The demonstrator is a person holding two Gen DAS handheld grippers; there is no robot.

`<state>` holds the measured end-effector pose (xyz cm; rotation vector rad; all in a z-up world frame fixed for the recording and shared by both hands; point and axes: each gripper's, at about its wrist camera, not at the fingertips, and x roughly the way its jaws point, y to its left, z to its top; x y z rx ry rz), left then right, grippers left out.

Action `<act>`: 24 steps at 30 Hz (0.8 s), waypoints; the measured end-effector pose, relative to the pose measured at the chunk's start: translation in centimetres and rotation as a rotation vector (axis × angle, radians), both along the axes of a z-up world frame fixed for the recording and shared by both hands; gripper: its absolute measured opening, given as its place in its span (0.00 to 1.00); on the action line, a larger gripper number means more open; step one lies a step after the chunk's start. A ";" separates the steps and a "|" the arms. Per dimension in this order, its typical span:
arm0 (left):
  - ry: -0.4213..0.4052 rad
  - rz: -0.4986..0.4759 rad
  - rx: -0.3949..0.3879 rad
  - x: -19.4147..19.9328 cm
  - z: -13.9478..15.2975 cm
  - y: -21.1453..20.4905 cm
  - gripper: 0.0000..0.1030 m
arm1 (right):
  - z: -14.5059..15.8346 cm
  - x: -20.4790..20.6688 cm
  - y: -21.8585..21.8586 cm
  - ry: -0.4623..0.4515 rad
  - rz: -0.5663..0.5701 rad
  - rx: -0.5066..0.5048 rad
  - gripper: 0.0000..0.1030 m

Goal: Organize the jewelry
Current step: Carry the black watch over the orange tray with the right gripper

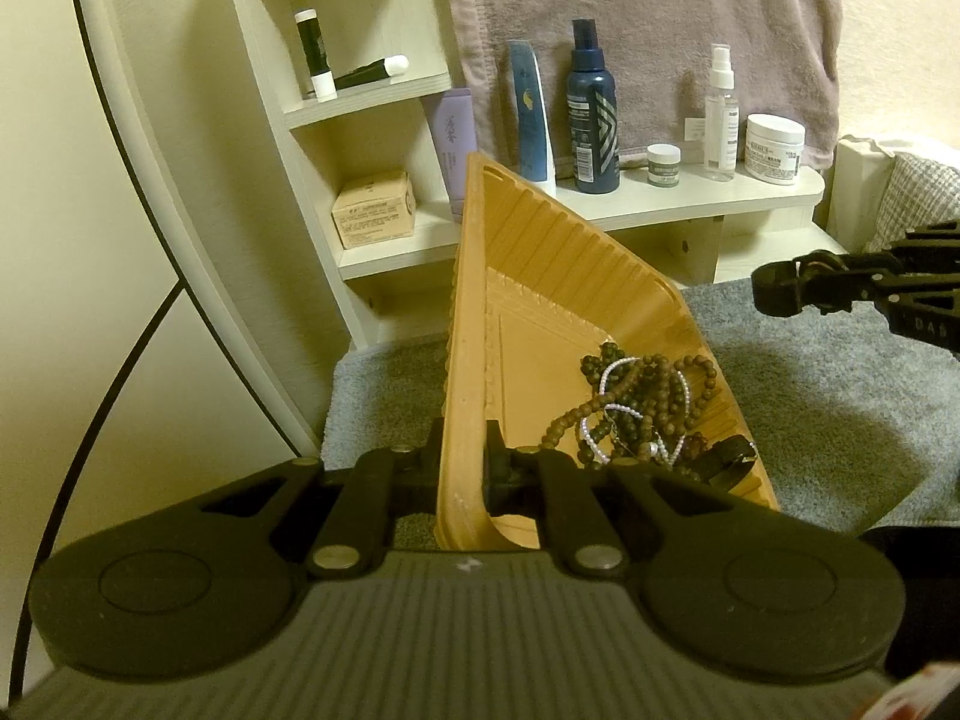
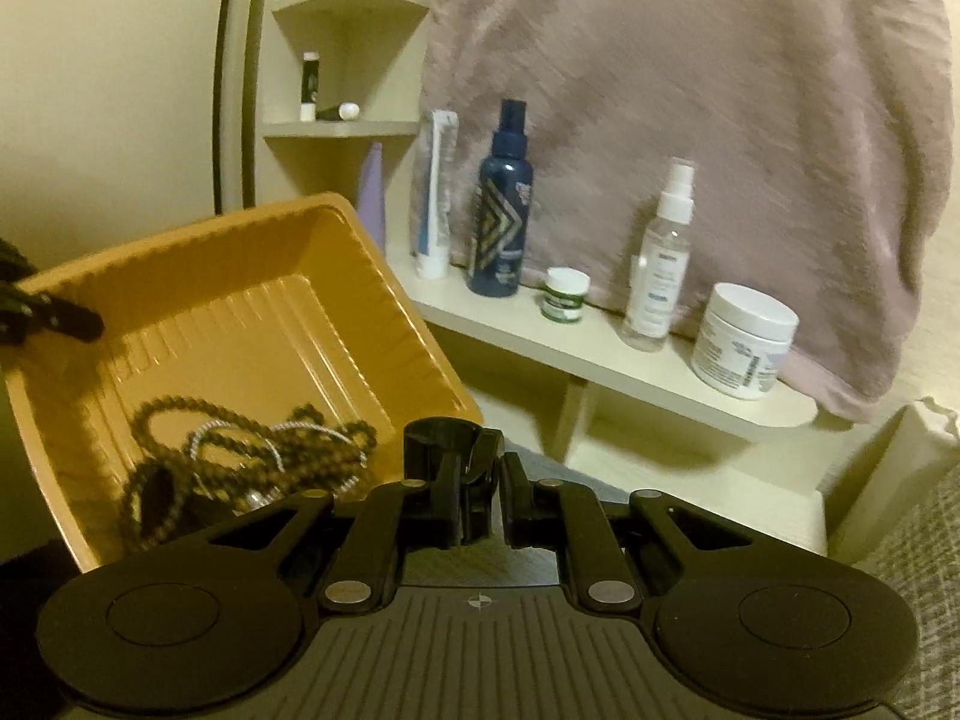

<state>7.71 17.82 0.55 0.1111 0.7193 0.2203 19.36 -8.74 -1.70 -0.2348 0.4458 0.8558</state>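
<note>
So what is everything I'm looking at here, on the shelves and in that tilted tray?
tray: one, orange, tilted up over the grey mat, rim clamped by the left hand-held gripper
bead strings: a tangle, brown and white, in the tray's low end
grey mat: one, under the tray
dark spray bottle: one, navy, on the shelf
clear spray bottle: one, right of it
jars: two, white, one large and one small, same shelf
tubes: one blue, one lilac, left of the navy bottle
box: one, tan, lower corner shelf
towel: one, mauve, hanging behind
left hand-held gripper: black, shut on the tray
right hand-held gripper: black, nearly closed, holds nothing I can see
</note>
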 end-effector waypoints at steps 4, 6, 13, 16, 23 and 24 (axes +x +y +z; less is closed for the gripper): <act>-0.003 0.004 -0.011 -0.1 0.0 0.2 0.08 | 0.7 -0.4 1.0 0.023 0.022 0.030 0.13; -0.004 0.008 -0.023 -0.2 -0.1 0.4 0.08 | 1.0 -0.5 1.7 0.039 0.036 0.044 0.13; -0.008 0.030 -0.087 -0.7 -0.9 2.0 0.08 | 1.2 -1.4 4.5 0.079 0.087 0.064 0.13; -0.011 0.039 -0.122 -1.0 -1.3 2.7 0.08 | 1.1 -1.8 5.7 0.088 0.108 0.061 0.13; -0.005 0.075 -0.209 -1.6 -2.7 4.7 0.08 | 0.6 -1.7 8.5 0.135 0.146 0.048 0.13; -0.003 0.078 -0.216 -1.6 -2.9 4.9 0.08 | 0.5 -1.6 9.0 0.141 0.152 0.039 0.13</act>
